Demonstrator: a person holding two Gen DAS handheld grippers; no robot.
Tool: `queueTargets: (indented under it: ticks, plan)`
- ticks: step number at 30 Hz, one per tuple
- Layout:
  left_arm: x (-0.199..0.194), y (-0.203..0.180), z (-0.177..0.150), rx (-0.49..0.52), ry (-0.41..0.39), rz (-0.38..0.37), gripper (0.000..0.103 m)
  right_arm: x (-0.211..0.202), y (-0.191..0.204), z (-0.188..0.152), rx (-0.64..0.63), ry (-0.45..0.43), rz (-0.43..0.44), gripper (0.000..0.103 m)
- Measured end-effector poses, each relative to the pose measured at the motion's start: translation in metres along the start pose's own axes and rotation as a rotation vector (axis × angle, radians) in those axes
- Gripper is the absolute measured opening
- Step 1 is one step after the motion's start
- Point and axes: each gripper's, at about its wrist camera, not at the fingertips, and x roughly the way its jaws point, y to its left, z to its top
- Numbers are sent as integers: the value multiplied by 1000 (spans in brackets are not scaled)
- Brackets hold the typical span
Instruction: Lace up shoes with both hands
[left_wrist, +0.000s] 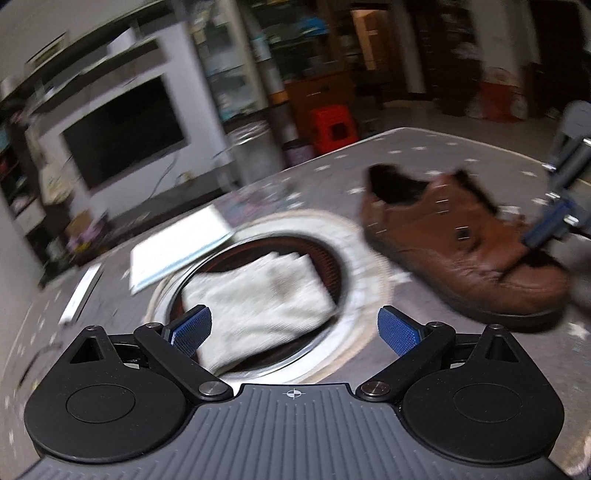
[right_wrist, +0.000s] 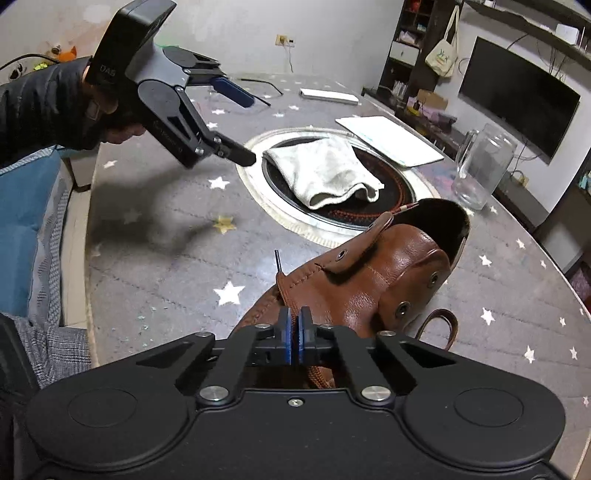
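A brown leather shoe (right_wrist: 373, 277) lies on the grey star-patterned table (right_wrist: 166, 236), toe toward my right gripper. It also shows in the left wrist view (left_wrist: 454, 243), at the right. My right gripper (right_wrist: 294, 325) is shut on the brown shoelace (right_wrist: 321, 376), just above the shoe's toe; the lace's dark tip (right_wrist: 277, 260) sticks up beside the shoe. My left gripper (left_wrist: 293, 326) is open and empty, held above the table left of the shoe; it shows in the right wrist view (right_wrist: 245, 129). The right gripper's fingers (left_wrist: 546, 229) show at the right of the left wrist view.
A round hotplate recess (right_wrist: 391, 206) in the table's middle holds a folded white cloth (right_wrist: 328, 173). A white notebook (right_wrist: 388, 138) lies behind it. A glass pitcher (right_wrist: 480, 166) stands at the right. A lace loop (right_wrist: 439, 325) lies right of the shoe. A blue chair (right_wrist: 26, 221) is at the left.
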Motion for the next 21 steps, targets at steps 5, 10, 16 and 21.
queueTargets:
  ticks: [5, 10, 16, 21]
  plan:
    - [-9, -37, 21, 137, -76, -132, 87, -18, -7, -7, 16, -11, -61, 3]
    - [-3, -77, 45, 254, -137, -246, 79, -35, -16, -15, 22, -16, -120, 3]
    - [15, -110, 64, 343, -131, -324, 69, -46, -30, -19, 24, -21, -174, 3]
    - [36, -133, 75, 395, -78, -384, 62, -44, -38, -22, 30, -9, -189, 3]
